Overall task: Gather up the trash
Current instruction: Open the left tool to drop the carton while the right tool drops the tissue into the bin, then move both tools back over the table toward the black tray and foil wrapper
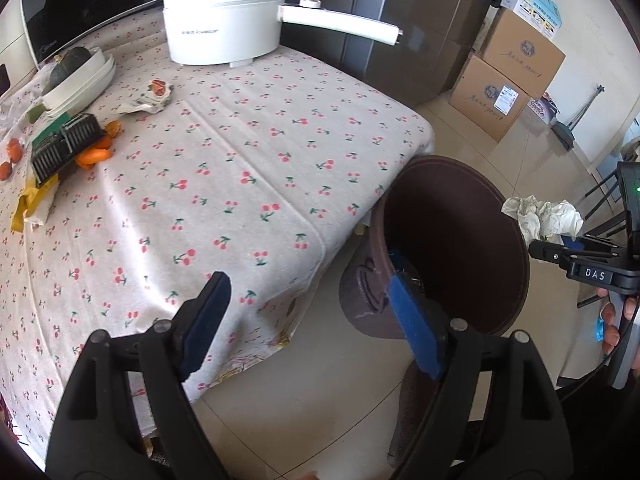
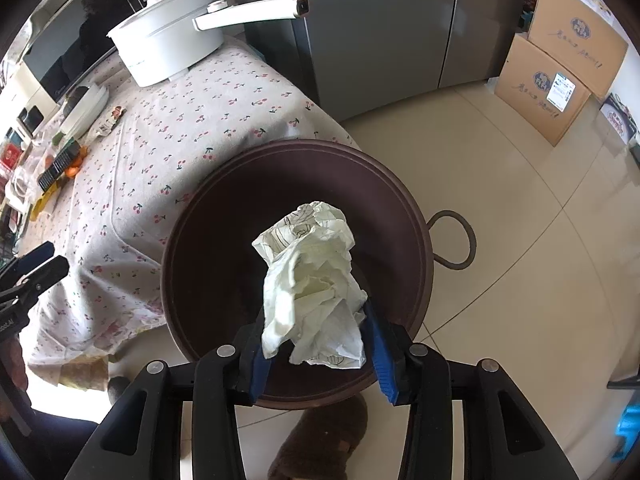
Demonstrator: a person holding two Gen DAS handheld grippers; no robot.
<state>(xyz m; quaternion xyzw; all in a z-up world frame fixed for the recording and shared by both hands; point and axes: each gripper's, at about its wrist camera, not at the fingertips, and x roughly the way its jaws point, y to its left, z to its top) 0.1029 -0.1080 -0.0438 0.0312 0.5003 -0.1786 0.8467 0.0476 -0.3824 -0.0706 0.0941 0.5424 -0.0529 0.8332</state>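
My right gripper (image 2: 320,354) is shut on a crumpled white paper wad (image 2: 314,284) and holds it above the mouth of a dark brown trash bin (image 2: 224,240). The left wrist view shows the same wad (image 1: 546,216) and bin (image 1: 460,240) beside the table corner. My left gripper (image 1: 316,328) is open and empty, over the table's front corner, left of the bin. A crumpled food wrapper (image 1: 150,96) lies on the cherry-print tablecloth (image 1: 248,152) near the far left.
A white electric pot (image 1: 226,16) with a long handle stands at the table's back. Stacked white plates (image 1: 82,80), a black comb-like tray (image 1: 64,144), orange pieces (image 1: 94,156) and yellow wrapping (image 1: 34,204) lie at the left. Cardboard boxes (image 2: 556,72) stand on the tiled floor.
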